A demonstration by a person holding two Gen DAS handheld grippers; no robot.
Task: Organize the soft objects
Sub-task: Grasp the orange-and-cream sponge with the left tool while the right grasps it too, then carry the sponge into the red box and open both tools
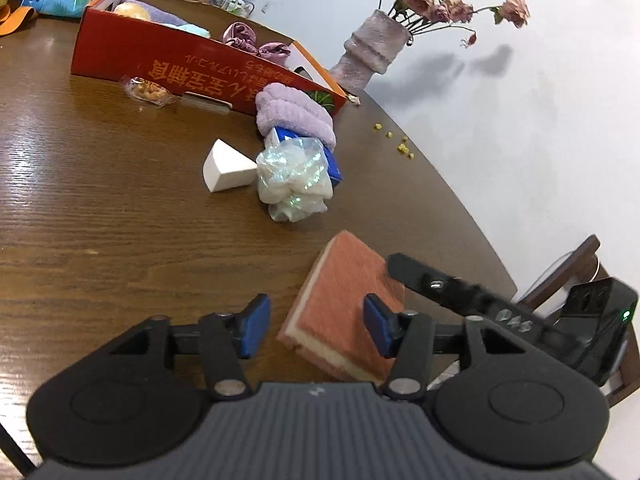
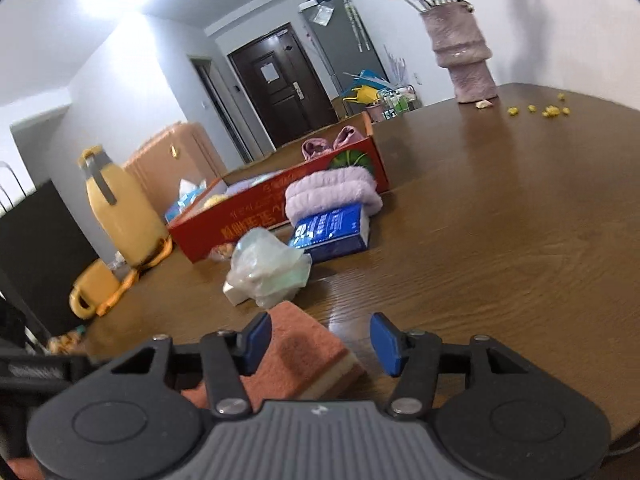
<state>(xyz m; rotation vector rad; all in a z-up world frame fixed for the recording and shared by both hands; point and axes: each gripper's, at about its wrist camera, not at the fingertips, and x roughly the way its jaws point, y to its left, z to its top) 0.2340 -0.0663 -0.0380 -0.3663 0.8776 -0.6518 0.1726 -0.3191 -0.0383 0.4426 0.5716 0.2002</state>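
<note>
Both claws, left claw [image 1: 316, 326] and right claw [image 2: 320, 344], stand apart over the near sponge [image 1: 344, 312], probably to carry it to the far red box [image 1: 168, 60].

Your right gripper [image 2: 320, 340] over the sponge

Your jaws stand apart, the orange sponge [image 2: 304, 356] under the left pad, tilted. Beyond the sponge lies a crumpled plastic bag [image 2: 266, 270], then a blue packet [image 2: 332, 232] under a lilac towel [image 2: 332, 194], against the red box [image 2: 256, 208].
</note>
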